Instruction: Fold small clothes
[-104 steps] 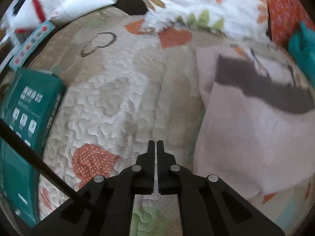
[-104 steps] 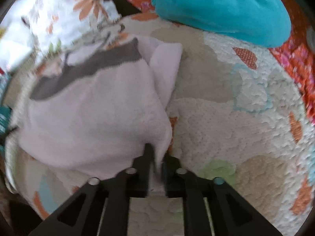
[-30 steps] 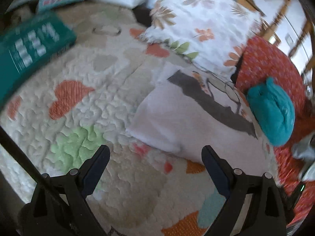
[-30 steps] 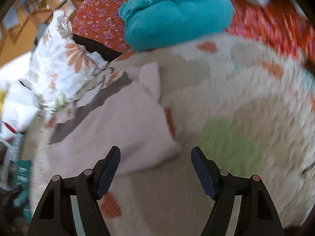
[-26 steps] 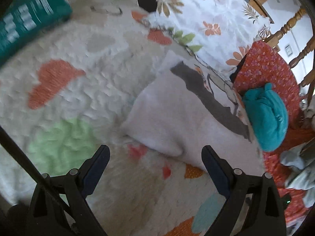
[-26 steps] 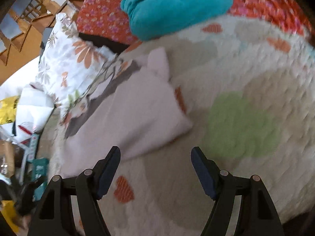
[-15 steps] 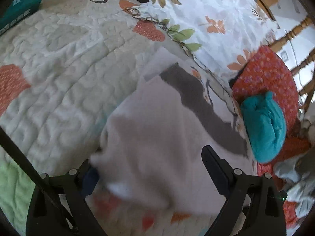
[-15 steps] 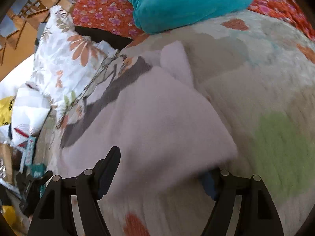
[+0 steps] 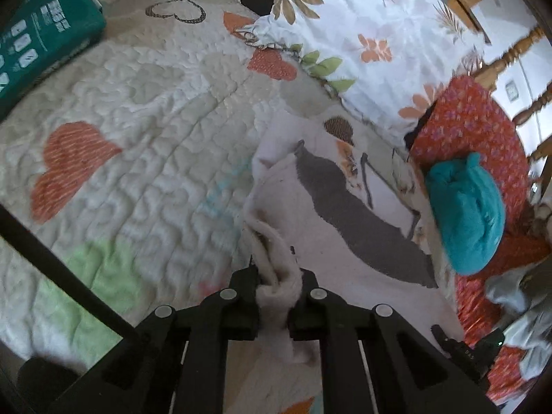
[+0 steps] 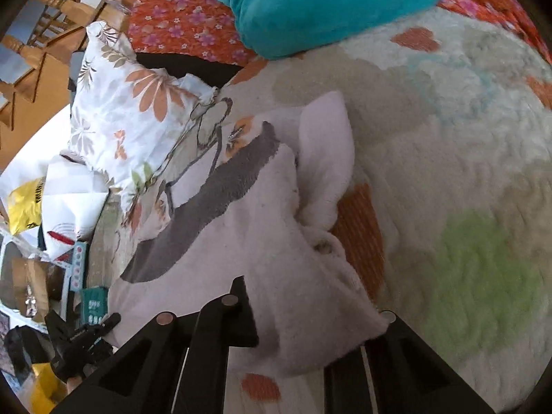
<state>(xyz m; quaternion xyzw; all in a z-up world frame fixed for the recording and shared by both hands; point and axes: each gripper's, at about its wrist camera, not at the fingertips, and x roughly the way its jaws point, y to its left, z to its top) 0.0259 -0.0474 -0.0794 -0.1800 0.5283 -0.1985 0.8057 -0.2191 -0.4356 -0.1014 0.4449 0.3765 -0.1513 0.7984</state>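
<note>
A small pale pink fleece garment (image 9: 345, 241) with a grey band lies folded on the quilted bed cover (image 9: 155, 158). My left gripper (image 9: 276, 289) is shut on the garment's near left corner, with bunched fleece between the fingers. In the right wrist view the garment (image 10: 241, 241) covers the near right corner area. My right gripper (image 10: 310, 314) has its jaws closed in around that corner. The left finger (image 10: 241, 307) shows, and the right finger is hidden under the fleece.
A teal bundle (image 9: 465, 214) sits on a red floral cushion (image 9: 465, 131) at the right. A white floral pillow (image 9: 362, 34) lies at the back. A green box (image 9: 38, 48) is at the far left. A wooden headboard stands behind.
Both grippers were wide open half a second ago. They have moved forward onto the garment's near corners and closed on them. The left corner is now bunched up.
</note>
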